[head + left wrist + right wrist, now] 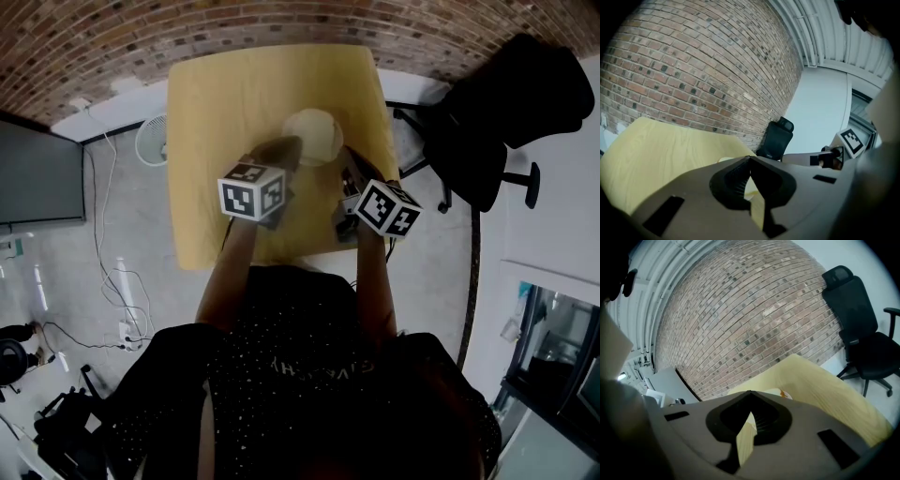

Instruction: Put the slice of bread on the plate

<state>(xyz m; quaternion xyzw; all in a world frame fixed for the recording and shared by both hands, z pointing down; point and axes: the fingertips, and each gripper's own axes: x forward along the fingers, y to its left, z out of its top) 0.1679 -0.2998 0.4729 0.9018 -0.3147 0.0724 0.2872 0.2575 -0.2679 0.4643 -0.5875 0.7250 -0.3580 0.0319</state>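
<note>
My table (216, 112) is a pale yellow wood top, bare over most of its face, and its far edge runs close to a red brick wall (281, 23) at 12 o'clock. The plate (319, 131) sits on the far half of the table, at 12 o'clock from me and just past the tips of both claws. In the right gripper view a pale patch with an orange-brown edge shows on it just above the claw tips. That is possibly the slice of bread (786, 393), though too little of it shows for me to be sure.

My left claw (750, 158) has its jaws together at the tips with nothing between them, and it reaches toward the near left edge of the plate. My right claw (750, 392) is likewise closed and empty, and it points at the plate from the near right.

At 2 o'clock a black office chair (506, 112) stands on the grey floor (131, 253), apart from the table's right edge. At 10 o'clock a white fan (148, 141) sits just beside the table's left edge. A dark screen (37, 173) is at 9 o'clock, and loose cables (112, 272) trail over the floor at 8 o'clock.
</note>
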